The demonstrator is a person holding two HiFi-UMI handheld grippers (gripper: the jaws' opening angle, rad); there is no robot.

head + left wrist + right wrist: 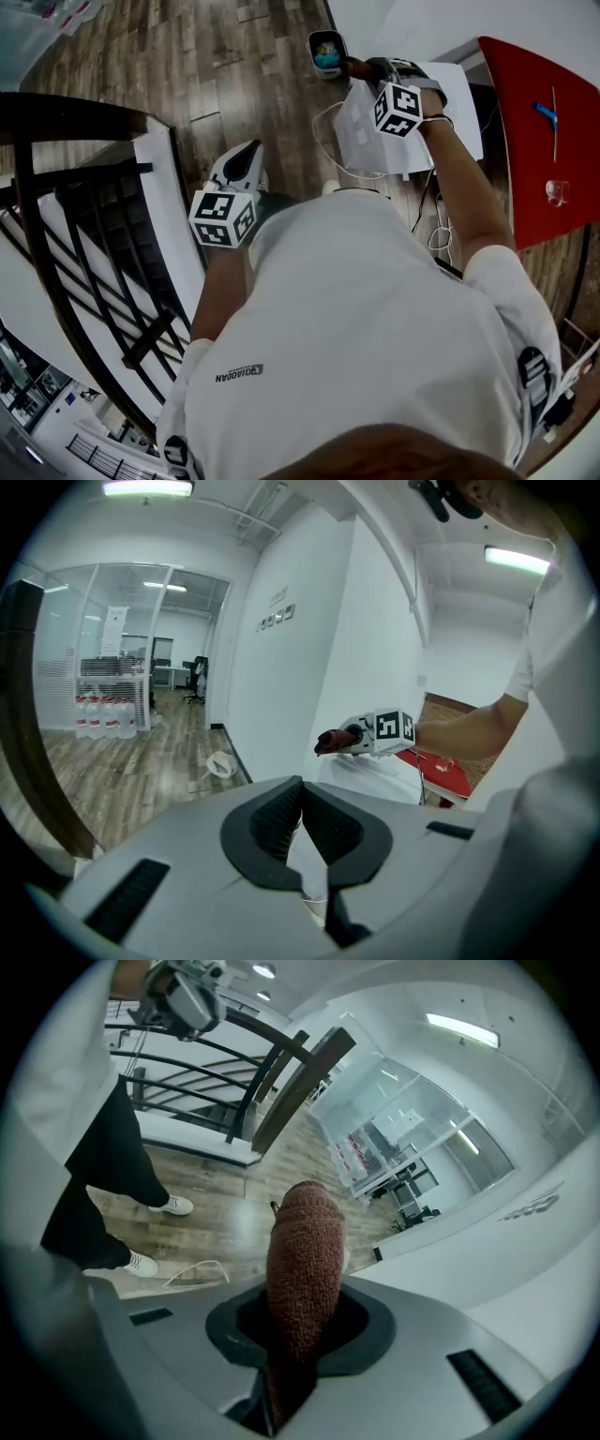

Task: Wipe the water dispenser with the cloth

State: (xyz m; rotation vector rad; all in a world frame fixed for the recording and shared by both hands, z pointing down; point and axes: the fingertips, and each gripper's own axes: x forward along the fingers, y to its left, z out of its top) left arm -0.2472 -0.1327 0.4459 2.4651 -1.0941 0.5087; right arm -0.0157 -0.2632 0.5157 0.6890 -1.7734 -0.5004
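Clamping a rolled, rust-brown cloth [302, 1260] between its jaws, the right gripper [298, 1335] is stretched out at arm's length, and the cloth stands well out past the jaw tips. In the head view that gripper [367, 67] holds the cloth [351, 67] at the far edge of the white water dispenser [361, 141]; whether the cloth touches it cannot be told. The left gripper [302, 808] has its jaws drawn together at the tips with nothing between them. It hangs back near the person's chest, beside the dark stair railing [84, 234]. A red table [525, 141] stands just to the right of the dispenser, and a wood floor [216, 66] lies below.
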